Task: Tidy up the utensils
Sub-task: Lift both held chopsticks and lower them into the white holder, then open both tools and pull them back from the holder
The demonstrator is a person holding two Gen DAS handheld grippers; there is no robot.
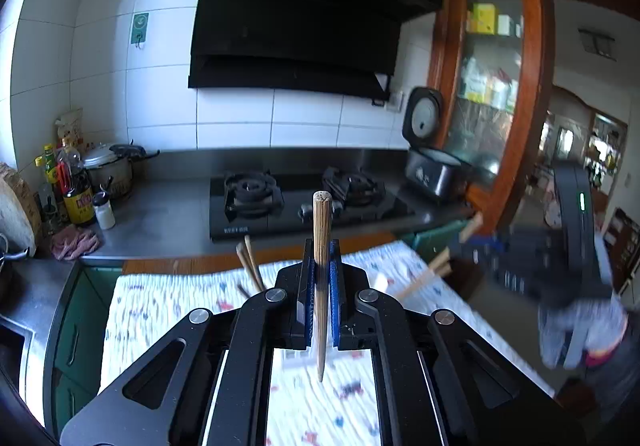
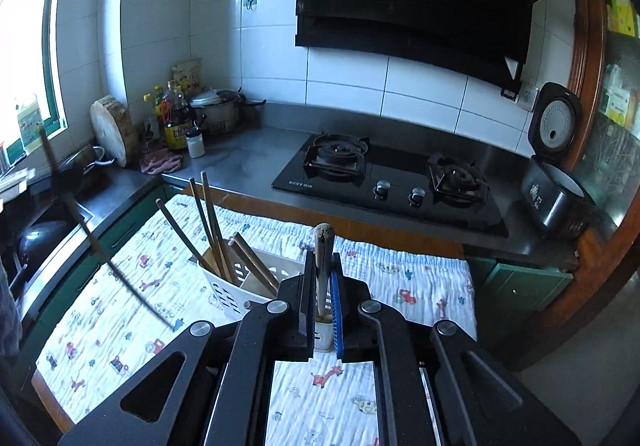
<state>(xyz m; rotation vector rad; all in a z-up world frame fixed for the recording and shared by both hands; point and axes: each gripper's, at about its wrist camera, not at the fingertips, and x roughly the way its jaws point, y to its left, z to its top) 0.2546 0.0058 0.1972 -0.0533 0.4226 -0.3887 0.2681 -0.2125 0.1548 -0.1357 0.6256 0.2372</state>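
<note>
Chopsticks going into the holder
Left gripper [image 1: 321, 286] and right gripper [image 2: 323, 286] each clamp one upright chopstick [image 1: 322, 246] — tip down, ready for the white holder [image 2: 228, 296].

- 2 grippers: left gripper [image 1: 321, 282], right gripper [image 2: 323, 278], 1 chopstick each
- 1 white utensil holder [image 2: 240, 286]
- 2 stove burners
- 1 rice cooker [image 2: 556, 201]

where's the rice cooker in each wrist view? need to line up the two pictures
Left wrist view: the rice cooker sits right of centre, lid up, at the right end of the counter beside the wooden cabinet.
Right wrist view: the rice cooker is near the right edge, lid up, on the same counter end.
Shared landmark: the gas stove, just left of the cooker in both.
</note>
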